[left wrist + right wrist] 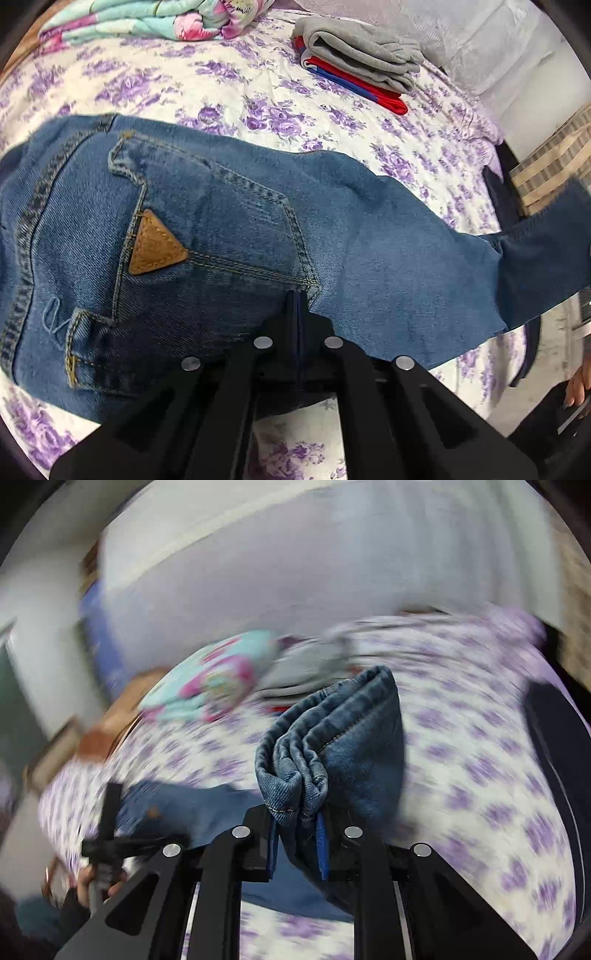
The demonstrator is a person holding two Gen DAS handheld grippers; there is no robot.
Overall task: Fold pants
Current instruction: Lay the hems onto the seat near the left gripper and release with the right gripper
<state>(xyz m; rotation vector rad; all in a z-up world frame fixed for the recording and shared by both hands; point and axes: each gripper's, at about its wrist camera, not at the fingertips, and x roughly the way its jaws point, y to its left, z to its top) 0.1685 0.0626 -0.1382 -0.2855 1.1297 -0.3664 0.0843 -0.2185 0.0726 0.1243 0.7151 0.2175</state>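
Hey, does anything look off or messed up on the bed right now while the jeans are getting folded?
Nothing looks damaged or spilled. The jeans lie seat-up on the floral bedspread, held by the left gripper; the right gripper pinches the bunched leg hems. One loose blue thread curls near a belt loop. The folded grey garment sits neatly.

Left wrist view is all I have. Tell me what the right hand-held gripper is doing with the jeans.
Observer: The right hand-held gripper is shut on the bunched hem end of the jeans.
Operator: Say which way that end points.
Observer: It stands up above the fingers, over the floral bedsheet.
Operator: Report what lies beyond it.
Observer: A folded teal floral blanket, blurred.
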